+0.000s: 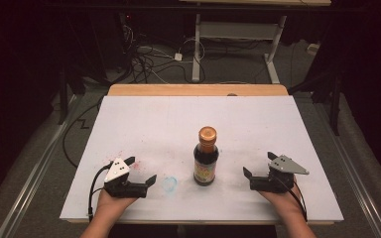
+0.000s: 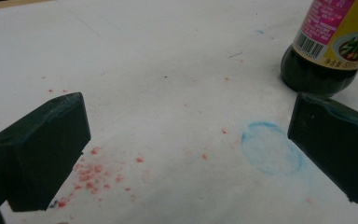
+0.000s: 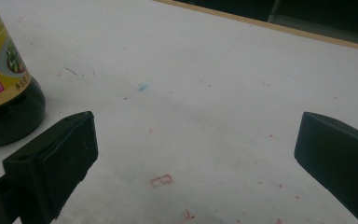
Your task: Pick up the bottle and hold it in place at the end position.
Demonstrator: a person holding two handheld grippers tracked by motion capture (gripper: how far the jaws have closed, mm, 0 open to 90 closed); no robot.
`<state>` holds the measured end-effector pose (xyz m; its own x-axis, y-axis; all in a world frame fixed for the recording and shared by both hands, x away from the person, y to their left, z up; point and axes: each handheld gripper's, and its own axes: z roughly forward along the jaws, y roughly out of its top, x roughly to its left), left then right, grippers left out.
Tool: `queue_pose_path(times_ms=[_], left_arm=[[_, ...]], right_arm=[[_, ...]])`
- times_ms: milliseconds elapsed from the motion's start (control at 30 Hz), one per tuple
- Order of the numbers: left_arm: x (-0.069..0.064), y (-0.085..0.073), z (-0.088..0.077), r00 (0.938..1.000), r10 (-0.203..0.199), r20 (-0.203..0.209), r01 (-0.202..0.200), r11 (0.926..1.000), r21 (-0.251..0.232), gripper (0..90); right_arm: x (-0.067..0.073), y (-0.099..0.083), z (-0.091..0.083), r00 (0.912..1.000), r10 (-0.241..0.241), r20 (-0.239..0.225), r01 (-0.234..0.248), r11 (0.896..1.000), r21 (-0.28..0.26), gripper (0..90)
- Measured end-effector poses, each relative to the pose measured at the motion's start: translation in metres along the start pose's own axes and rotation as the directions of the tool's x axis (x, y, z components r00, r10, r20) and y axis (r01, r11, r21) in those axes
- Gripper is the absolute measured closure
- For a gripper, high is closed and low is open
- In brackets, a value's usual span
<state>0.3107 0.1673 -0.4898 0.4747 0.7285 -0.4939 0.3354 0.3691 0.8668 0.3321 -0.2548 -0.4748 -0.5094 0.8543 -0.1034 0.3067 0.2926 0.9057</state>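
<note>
A dark sauce bottle (image 1: 206,157) with an orange cap and a yellow label stands upright near the middle of the white board (image 1: 158,119). My left gripper (image 1: 140,170) rests near the front left, open, with nothing between its jaws. The bottle's base (image 2: 317,70) stands past its right jaw in the left gripper view. To the bottle's right my right gripper (image 1: 259,164) is open as well, with bare board between its jaws. In the right gripper view the bottle (image 3: 2,88) stands beyond the left jaw.
A blue ring mark (image 1: 169,183) and red specks (image 2: 91,172) stain the board near the left gripper. A wooden table edge (image 1: 198,89) runs along the back. Beyond it, cables (image 1: 149,59) lie on the floor by a desk frame (image 1: 238,34).
</note>
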Motion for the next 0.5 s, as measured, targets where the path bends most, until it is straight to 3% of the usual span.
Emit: queue_pose_path(times_ms=[500], left_arm=[[-0.0067, -0.0002, -0.0011, 0.9997, 0.002, 0.023, -0.002, 1.0, 0.001, 0.0]], right_arm=[[-0.0003, -0.0003, 0.0004, 1.0, 0.004, -0.003, -0.004, 1.0, 0.003, 0.1]])
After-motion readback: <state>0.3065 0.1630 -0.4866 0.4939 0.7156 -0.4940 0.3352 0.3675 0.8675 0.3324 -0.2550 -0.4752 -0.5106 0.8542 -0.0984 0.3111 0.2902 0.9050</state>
